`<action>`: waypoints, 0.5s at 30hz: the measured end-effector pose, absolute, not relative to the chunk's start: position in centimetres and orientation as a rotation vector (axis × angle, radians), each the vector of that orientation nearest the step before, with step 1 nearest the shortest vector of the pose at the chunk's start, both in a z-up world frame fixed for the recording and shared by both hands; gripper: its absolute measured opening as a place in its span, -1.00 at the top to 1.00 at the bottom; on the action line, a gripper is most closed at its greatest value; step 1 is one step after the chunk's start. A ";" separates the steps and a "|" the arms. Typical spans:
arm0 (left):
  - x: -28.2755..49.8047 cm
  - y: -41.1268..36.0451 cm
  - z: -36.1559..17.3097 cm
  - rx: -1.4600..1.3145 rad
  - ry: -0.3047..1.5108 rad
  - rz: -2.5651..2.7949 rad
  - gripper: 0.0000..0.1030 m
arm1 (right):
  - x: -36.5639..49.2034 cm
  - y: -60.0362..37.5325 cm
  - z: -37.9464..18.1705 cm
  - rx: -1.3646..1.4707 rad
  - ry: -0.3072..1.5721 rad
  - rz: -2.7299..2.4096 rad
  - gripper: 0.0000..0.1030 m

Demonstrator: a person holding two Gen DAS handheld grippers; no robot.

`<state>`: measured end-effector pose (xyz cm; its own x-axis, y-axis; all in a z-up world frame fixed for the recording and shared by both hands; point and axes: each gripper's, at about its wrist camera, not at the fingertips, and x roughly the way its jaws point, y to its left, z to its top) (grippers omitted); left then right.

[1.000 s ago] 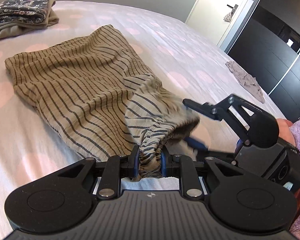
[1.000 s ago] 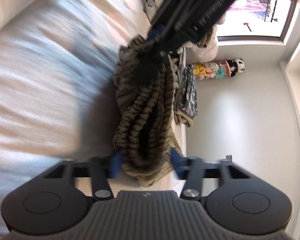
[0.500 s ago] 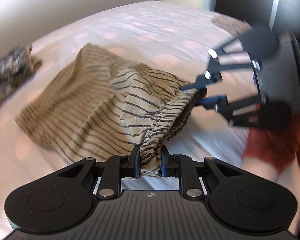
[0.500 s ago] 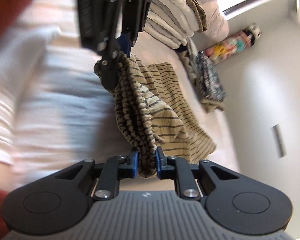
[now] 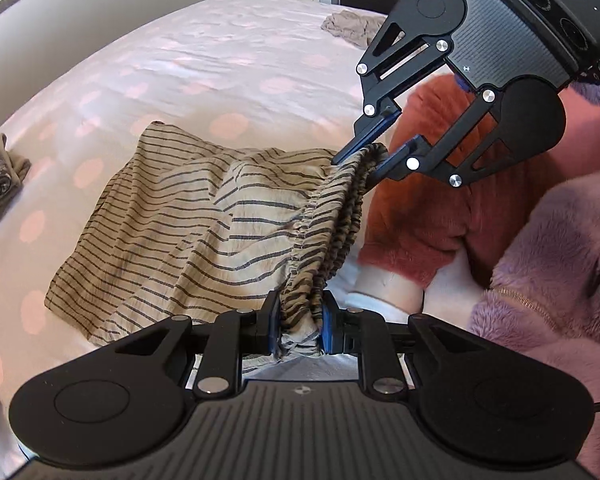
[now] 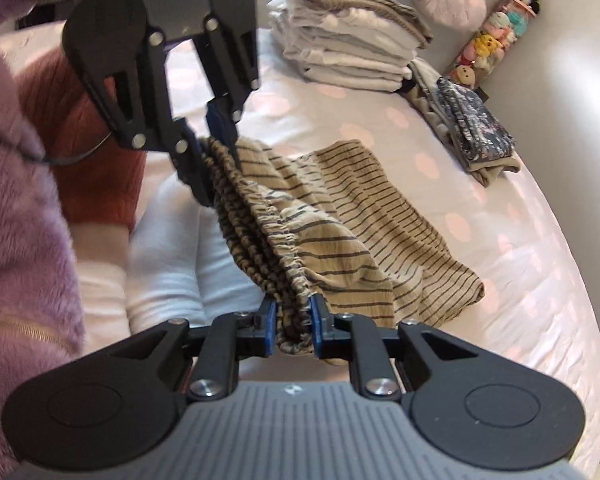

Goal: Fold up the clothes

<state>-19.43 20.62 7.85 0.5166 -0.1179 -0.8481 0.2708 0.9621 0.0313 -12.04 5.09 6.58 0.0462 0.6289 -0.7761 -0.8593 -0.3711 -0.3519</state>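
A tan skirt with dark stripes (image 5: pixel 180 220) (image 6: pixel 360 208) hangs by its gathered elastic waistband while its hem rests on the bed. At the bottom of the left wrist view my left gripper (image 5: pixel 300 324) is shut on one end of the waistband. My right gripper (image 5: pixel 370 156) comes in from the upper right and pinches the other end. In the right wrist view the right gripper (image 6: pixel 293 328) clamps the bunched elastic between its blue pads, and the left gripper (image 6: pixel 208 152) holds the far end. The waistband stretches taut between the two.
The bed (image 5: pixel 220 60) has a white sheet with pink dots. A stack of folded clothes (image 6: pixel 352 40) and a folded dark patterned piece (image 6: pixel 472 132) lie near a tube of plush toys (image 6: pixel 500 28). A crumpled grey garment (image 5: pixel 352 26) lies far off. A person's red-trousered leg (image 5: pixel 420 220) is close by.
The right gripper's jaws, open around the waistband a second ago, have shut on it. Both grippers have risen and rolled, lifting the waistband off the bed and stretching it.
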 end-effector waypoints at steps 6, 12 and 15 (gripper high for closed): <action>-16.7 24.4 10.6 0.142 0.977 -0.174 0.64 | -9.1 9.9 9.1 -1.051 0.289 1.570 0.62; -12.6 29.4 11.9 0.126 0.984 -0.110 0.57 | -5.7 16.6 9.9 -1.026 0.344 1.543 0.61; -10.3 32.4 11.3 0.113 1.005 -0.078 0.55 | -3.9 20.3 9.0 -1.015 0.390 1.528 0.61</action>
